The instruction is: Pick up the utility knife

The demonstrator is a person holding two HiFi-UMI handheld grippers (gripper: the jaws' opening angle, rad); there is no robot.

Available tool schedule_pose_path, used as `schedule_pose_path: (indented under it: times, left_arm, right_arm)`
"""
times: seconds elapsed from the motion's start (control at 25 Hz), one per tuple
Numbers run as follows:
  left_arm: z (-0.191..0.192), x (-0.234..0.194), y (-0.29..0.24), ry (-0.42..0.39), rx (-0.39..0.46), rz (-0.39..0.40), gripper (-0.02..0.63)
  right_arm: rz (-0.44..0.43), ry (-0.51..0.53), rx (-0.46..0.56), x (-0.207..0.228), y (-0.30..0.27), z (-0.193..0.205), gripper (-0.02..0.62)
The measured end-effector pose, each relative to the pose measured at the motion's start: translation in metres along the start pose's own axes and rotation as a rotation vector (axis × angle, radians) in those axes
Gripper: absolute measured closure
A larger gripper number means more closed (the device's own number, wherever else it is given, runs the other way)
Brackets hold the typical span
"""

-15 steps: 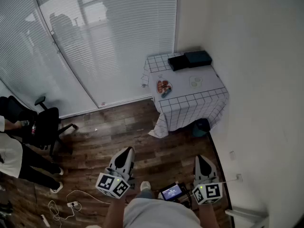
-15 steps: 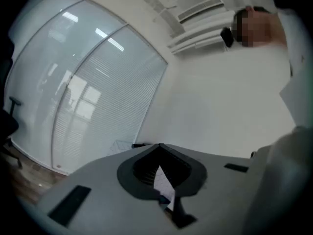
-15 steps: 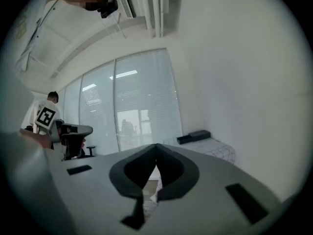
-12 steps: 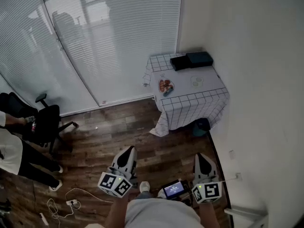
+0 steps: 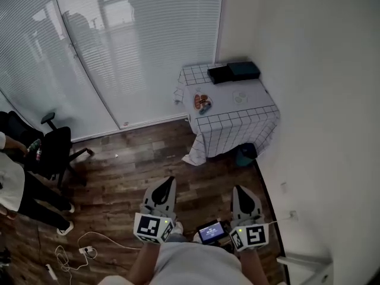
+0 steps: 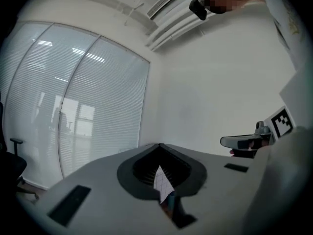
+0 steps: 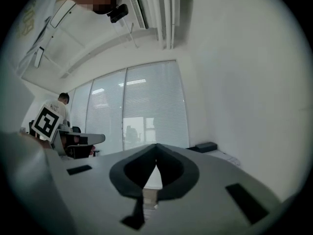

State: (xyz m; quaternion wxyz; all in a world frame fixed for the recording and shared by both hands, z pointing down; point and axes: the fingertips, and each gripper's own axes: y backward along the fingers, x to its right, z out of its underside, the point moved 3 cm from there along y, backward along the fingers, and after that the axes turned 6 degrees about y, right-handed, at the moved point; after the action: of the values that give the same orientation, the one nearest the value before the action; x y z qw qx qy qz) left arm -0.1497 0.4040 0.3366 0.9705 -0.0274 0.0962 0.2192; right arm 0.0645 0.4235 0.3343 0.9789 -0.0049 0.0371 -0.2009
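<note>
Hanging low in the frame, the two tools, left gripper and right gripper, have their jaws pressed together on nothing. One checked table at upper centre carries two dark boxes and one small red-and-blue cluster. The utility knife cannot be picked out there, nor its direction. One person is cut off at the left edge.

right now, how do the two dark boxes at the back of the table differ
The black box sits on the left, nearer the blinds. The teal box sits on the right, nearer the white wall. The black box looks narrower and plain black, while the teal box looks wider and has a blue-green tint. Both lie flat, side by side, at the far edge of the checked table.
</note>
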Motion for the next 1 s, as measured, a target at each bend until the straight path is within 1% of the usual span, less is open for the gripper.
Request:
schedule_pose_path:
  times: [0.12,0.24,0.32,0.48,0.64,0.8,1.0]
  left_arm:
    - [0.0,0.008,0.003,-0.011,0.007,-0.002,0.598]
    - [0.004,0.014,0.003,-0.109,-0.004,-0.019,0.598]
    - [0.005,0.017,-0.001,-0.151,-0.01,-0.021,0.598]
    - [0.005,0.024,-0.016,-0.099,0.0,0.003,0.598]
    - [0.007,0.027,-0.039,-0.116,-0.009,0.043,0.598]
    - [0.006,0.018,-0.063,-0.085,-0.029,0.044,0.598]
    - [0.003,-0.002,-0.1,-0.097,-0.019,0.058,0.598]
  right_arm:
    - [0.018,0.006,0.003,0.007,0.005,0.004,0.589]
    - [0.042,0.016,-0.003,0.016,0.011,0.008,0.589]
    - [0.044,0.007,-0.005,0.021,0.013,0.008,0.589]
    - [0.051,0.002,-0.01,0.033,0.008,0.012,0.589]
    - [0.057,0.002,-0.021,0.043,-0.006,0.016,0.589]
    - [0.06,-0.001,-0.033,0.055,-0.024,0.018,0.589]
    - [0.075,-0.005,-0.044,0.07,-0.06,0.023,0.588]
